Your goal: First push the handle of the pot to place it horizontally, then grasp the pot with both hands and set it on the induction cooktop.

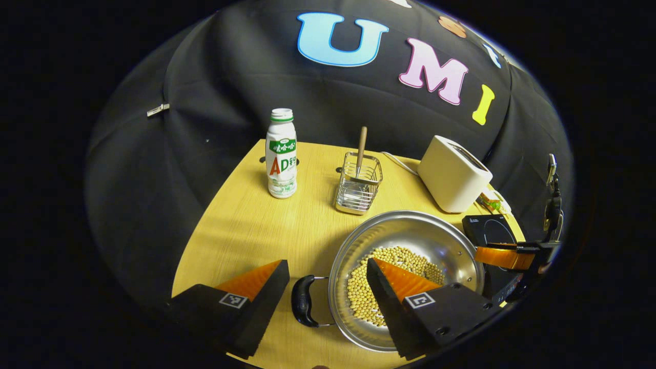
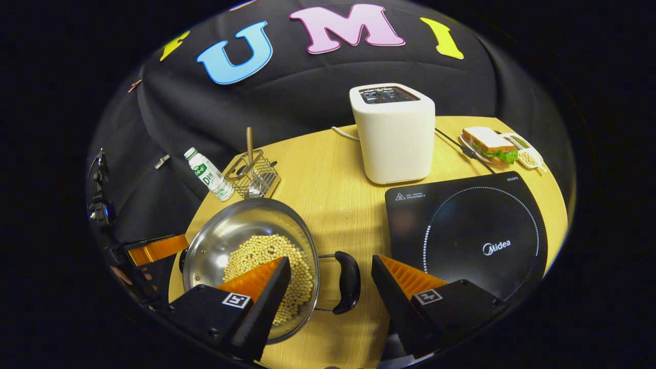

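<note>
A steel pot (image 1: 410, 230) holding soybeans (image 1: 394, 261) stands on the wooden table. My left gripper (image 1: 325, 261) is open and straddles the pot's black side handle (image 1: 303, 301), one finger over the table and the other over the beans. In the right gripper view, the pot (image 2: 241, 230) lies left of the black induction cooktop (image 2: 471, 236). My right gripper (image 2: 330, 258) is open around the opposite black handle (image 2: 347, 288), which lies flat. Each gripper shows at the far rim in the other's view: the right gripper (image 1: 505, 256), the left gripper (image 2: 156, 248). The cooktop (image 1: 487, 230) sits behind the pot.
A white toaster (image 2: 394, 133) stands behind the cooktop, its cord trailing back. A milk bottle (image 1: 281, 154) and a wire rack (image 1: 359, 184) with a wooden-handled utensil stand at the back left. A sandwich plate (image 2: 492, 143) sits at the far right corner.
</note>
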A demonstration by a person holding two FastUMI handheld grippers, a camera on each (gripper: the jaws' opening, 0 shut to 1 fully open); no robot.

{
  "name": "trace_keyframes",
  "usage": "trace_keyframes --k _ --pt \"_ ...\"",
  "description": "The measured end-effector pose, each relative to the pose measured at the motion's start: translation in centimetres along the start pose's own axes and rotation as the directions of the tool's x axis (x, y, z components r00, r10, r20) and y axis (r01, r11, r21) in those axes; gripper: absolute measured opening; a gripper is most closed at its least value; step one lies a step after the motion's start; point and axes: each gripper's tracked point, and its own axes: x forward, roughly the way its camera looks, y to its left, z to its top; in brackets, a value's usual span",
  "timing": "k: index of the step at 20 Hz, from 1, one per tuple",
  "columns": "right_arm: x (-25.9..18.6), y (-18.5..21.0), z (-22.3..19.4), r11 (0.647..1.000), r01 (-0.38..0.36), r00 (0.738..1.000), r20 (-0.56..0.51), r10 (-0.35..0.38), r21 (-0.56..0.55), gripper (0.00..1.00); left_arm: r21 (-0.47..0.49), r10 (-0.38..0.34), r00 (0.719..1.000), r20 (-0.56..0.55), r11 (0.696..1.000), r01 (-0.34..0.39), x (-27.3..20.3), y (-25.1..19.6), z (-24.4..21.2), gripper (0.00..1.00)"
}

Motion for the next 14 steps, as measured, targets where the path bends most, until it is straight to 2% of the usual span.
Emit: trace_keyframes --k 6,10,14 --pt "2.0 0.1 -1.3 1.000 -0.013 0.999 -0.048 0.013 0.001 0.99 -0.059 -0.028 0.998 -0.051 0.998 0.025 2.1 0.4 -2.2 0.95" --pt "3.4 1.0 -2.7 1.000 -0.030 0.996 -0.081 0.030 0.006 0.99 -0.112 -0.053 0.996 -0.068 0.993 0.045 3.0 0.0 -3.6 0.91" --pt "4.2 1.1 -3.9 0.999 -0.018 0.995 -0.100 0.014 -0.029 0.98 -0.083 -0.041 0.995 -0.087 0.996 0.033 3.9 0.2 -4.6 0.86"
